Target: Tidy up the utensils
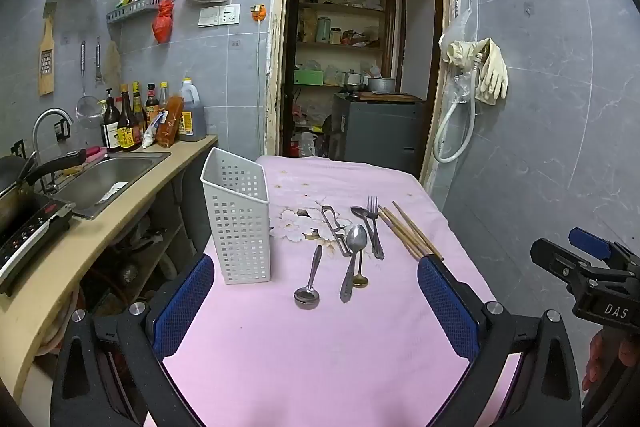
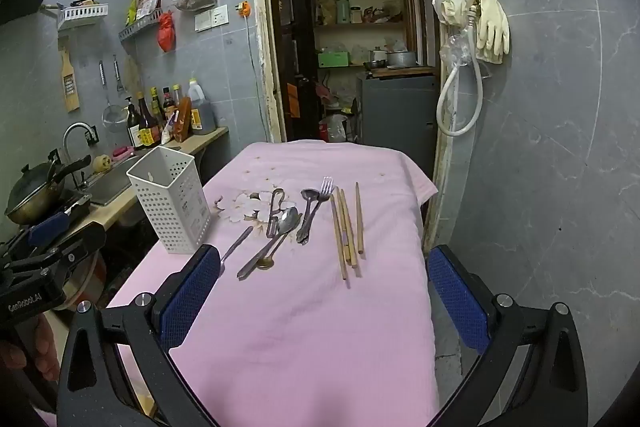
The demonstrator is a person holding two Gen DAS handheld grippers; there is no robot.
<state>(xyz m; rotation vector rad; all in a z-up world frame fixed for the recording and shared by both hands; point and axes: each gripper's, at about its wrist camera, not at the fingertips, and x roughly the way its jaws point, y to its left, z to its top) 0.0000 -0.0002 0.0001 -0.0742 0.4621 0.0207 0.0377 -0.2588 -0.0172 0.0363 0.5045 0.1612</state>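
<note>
Claws (image 1: 316, 303) (image 2: 324, 291) gape wide, level above pink tablecloth (image 2: 304, 327), holding nothing.

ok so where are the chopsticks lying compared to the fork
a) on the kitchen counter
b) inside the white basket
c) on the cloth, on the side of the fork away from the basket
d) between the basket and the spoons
c: the chopsticks lie flat on the pink cloth, with the fork between them and the white basket.
</note>
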